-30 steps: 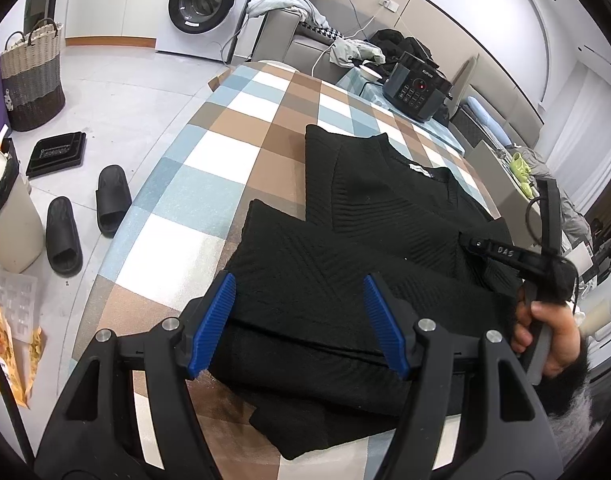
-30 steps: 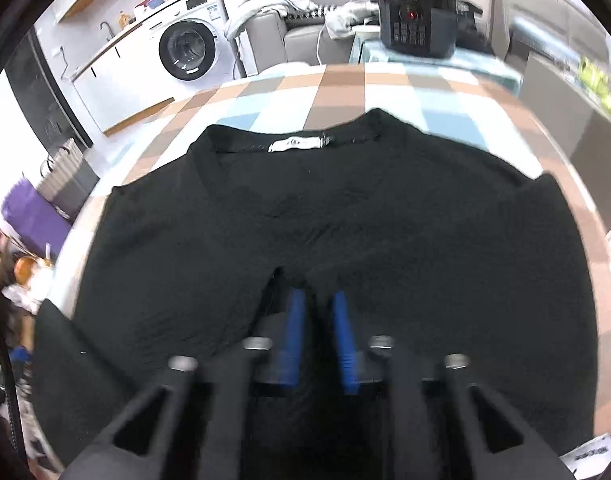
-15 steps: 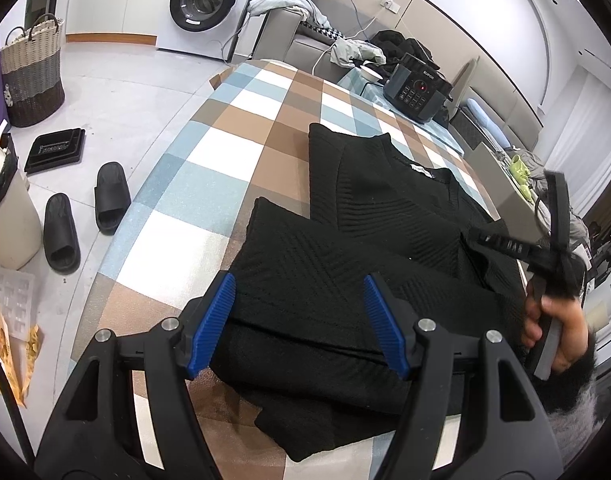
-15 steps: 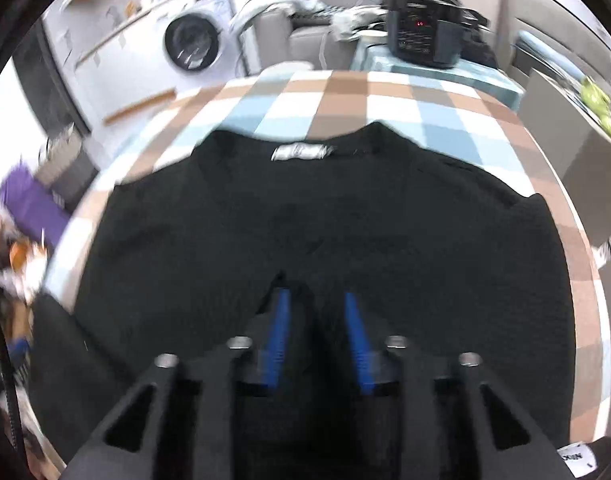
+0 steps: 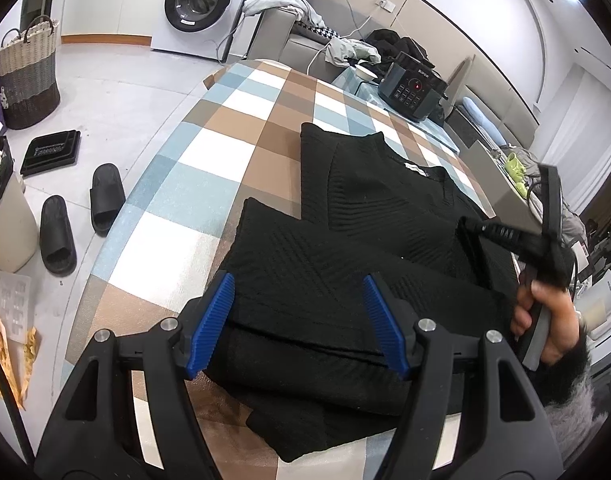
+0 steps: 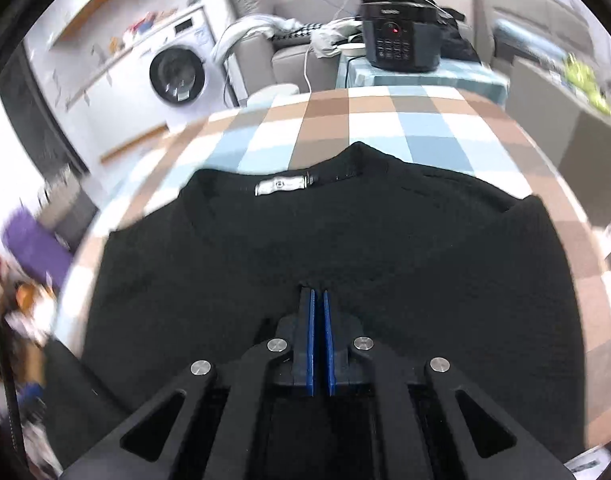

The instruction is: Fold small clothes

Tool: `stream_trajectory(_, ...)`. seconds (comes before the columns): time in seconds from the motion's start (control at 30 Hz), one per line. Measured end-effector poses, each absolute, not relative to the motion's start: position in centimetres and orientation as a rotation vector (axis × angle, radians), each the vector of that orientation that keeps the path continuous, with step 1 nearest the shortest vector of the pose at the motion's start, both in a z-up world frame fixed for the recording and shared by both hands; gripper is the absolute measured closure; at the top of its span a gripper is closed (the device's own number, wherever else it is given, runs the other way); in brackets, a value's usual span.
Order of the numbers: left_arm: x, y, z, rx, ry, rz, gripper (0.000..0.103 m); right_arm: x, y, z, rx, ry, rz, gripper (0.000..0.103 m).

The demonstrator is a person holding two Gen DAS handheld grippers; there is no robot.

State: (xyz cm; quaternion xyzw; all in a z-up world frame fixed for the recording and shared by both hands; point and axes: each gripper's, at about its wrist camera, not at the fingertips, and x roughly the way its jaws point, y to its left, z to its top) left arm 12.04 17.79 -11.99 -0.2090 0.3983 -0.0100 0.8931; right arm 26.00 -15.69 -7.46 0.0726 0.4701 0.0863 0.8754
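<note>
Left hand-held gripper (image 5: 299, 322) sits low in frame, blue pads spread wide. Right hand-held gripper (image 6: 318, 300), gripped by a hand (image 5: 545, 320) at right, has just closed its jaws.

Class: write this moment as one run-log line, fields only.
sweater: part-folded on table | left gripper: open above it | right gripper: just closed, shut; pinch unclear

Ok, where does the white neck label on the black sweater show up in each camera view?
Left wrist: the white neck label sits right of centre, at the far collar of the black sweater.
Right wrist: the label lies just left of centre, above the shut right tool.
Shared landmark: the black cooker beyond the table.
</note>
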Motion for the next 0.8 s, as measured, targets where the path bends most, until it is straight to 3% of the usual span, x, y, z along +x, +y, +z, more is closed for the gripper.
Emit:
stream_trajectory(0.1, 11.9, 17.6, -11.8, -0.431, 0.827, -0.021, 0.039, 27.1, -15.6, -9.3, 0.247, 1.111, 0.292, 0.090)
stream_trajectory(0.27, 11.3, 17.3, -11.2, -0.422, 0.823, -0.010, 0.039, 24.7, -17.8, -6.9, 0.285, 1.018, 0.278, 0.090)
stream_trajectory(0.43, 10.4, 16.8, -10.5, -0.417, 0.813, -0.008, 0.039, 24.1, -16.6, -8.9, 0.206, 1.104, 0.321, 0.090)
stream_trajectory(0.63, 9.0, 16.2, -9.7, -0.400, 0.811, 0.007, 0.039, 21.8, -17.9, -6.1, 0.247, 1.052, 0.359, 0.090)
stream_trajectory(0.73, 8.3, 16.7, -9.6, -0.421, 0.804, 0.023, 0.039, 18.6, -21.0, -3.5, 0.289, 0.974, 0.324, 0.076)
stream_trajectory(0.77, 8.2, 16.9, -9.7, -0.434, 0.802, 0.029, 0.039, 17.7, -22.0, -2.8, 0.304, 0.953, 0.308, 0.064)
stream_trajectory(0.8, 8.0, 17.3, -9.7, -0.451, 0.800, 0.036, 0.039, 16.5, -23.2, -2.2, 0.324, 0.925, 0.283, 0.059)
